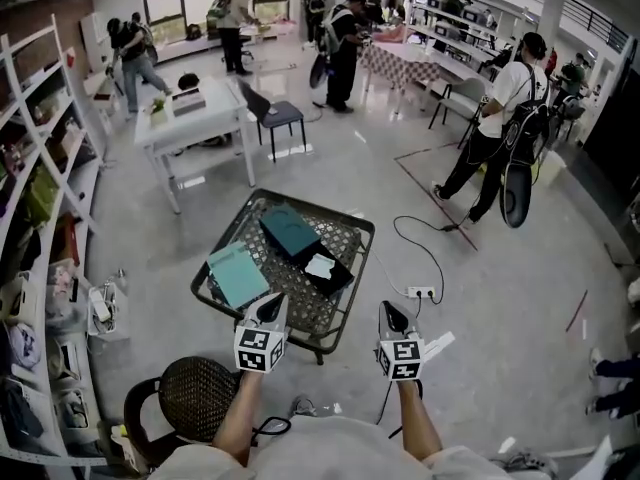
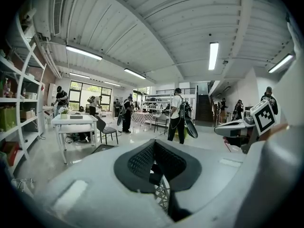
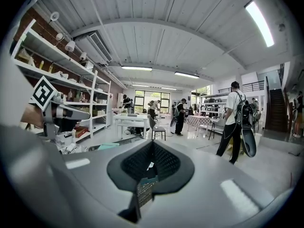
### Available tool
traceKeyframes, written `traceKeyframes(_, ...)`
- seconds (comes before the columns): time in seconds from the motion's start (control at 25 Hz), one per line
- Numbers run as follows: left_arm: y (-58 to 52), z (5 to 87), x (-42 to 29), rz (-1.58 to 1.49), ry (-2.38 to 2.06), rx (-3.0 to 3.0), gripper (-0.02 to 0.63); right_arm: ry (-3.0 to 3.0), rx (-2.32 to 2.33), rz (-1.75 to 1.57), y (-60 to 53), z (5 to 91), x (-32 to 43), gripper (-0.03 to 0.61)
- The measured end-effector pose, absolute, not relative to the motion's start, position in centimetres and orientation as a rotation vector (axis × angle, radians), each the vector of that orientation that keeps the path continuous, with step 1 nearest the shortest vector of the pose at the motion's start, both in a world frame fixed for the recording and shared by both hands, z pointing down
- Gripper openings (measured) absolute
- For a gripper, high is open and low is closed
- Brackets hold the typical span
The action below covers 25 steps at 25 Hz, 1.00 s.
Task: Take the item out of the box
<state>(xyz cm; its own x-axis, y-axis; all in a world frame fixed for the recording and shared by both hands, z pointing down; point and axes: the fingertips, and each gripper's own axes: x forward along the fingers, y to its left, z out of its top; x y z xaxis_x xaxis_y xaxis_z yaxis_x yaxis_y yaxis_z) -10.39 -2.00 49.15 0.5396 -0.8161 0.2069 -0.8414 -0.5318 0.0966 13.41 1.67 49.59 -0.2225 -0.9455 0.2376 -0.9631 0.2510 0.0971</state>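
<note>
A black mesh table (image 1: 352,230) stands in front of me. On it lies an open black box (image 1: 335,276) with a white item (image 1: 320,266) inside. A dark teal box (image 1: 289,230) sits behind it and a light teal lid (image 1: 238,274) lies to the left. My left gripper (image 1: 272,305) hovers over the table's near edge, shut and empty. My right gripper (image 1: 390,310) hangs just off the table's near right corner, also shut and empty. In the right gripper view the jaws (image 3: 149,167) point toward the boxes, and the left gripper (image 3: 71,112) shows at the left.
A white table (image 1: 190,118) and black chair (image 1: 275,113) stand behind. White shelves (image 1: 40,218) line the left. A power strip (image 1: 422,292) with a cable lies on the floor to the right. A round woven stool (image 1: 198,396) is beside me. A person (image 1: 500,128) walks at the right.
</note>
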Motion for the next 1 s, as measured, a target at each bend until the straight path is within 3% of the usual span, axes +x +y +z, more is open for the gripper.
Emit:
traceKeyframes(0.44,-9.2,49.6,-12.4,0.2,-1.353,2.635,0.006,-2.238,1.815,0.079,-4.5,49.9,10.8,-0.002)
traceKeyframes(1.0,-11.4,52.6,-8.4,0.255,-1.224,2.635,0.006,-2.165,1.855,0.167,-5.4,52.7,13.5,-0.002)
